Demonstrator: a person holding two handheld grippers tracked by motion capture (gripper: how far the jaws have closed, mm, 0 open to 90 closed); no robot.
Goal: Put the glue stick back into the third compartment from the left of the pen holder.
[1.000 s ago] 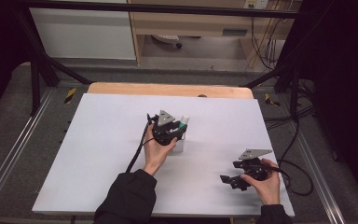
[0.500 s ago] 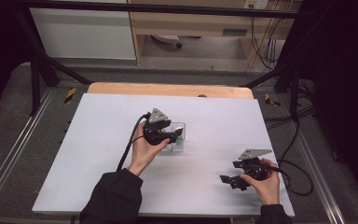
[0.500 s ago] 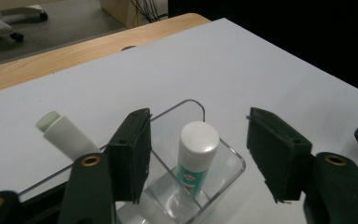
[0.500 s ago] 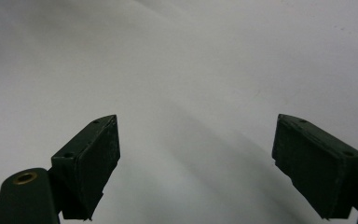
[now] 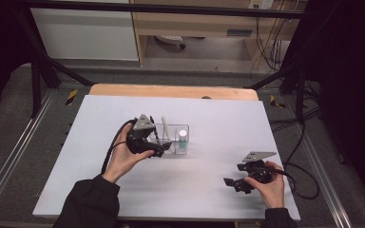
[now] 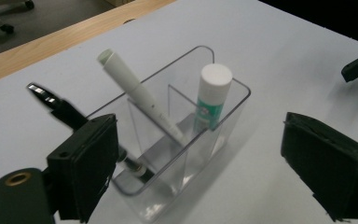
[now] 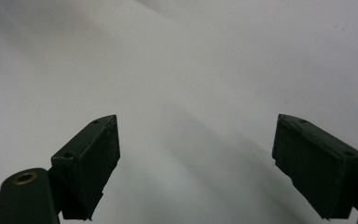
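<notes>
**Left gripper open beside organiser; right gripper idle**

High view. The left gripper [image 5: 158, 148] sits at the near-left corner of the clear organiser [image 5: 171, 147], jaws pointing toward it, touching or nearly so; contact cannot be confirmed. The right gripper [image 5: 235, 183] rests on the table [image 5: 218, 118], well apart from the organiser, which lies far off to its left and ahead. The left hand is plainly the nearer.

Left gripper view. Jaws stand wide apart, holding nothing. The organiser [image 6: 177, 154] lies dead ahead between them, close in. A white pen [image 6: 140, 95] leans in the nearer compartment, its long axis tilted, top end up and away toward the left jaw. A glue stick [image 6: 211, 95] stands upright in the farther compartment, ahead and slightly toward the right jaw. A dark pen [image 6: 63, 109] lies by the left jaw; whether its tip rests inside the organiser cannot be told.

Right gripper view. Jaws of the right gripper [image 7: 196, 154] stand wide apart over bare table, gripping nothing.

Judgement: any coming grasp falls to the left gripper. The white pen is nearest; its tilt would call for jaws closing across the barrel, not along it.
</notes>
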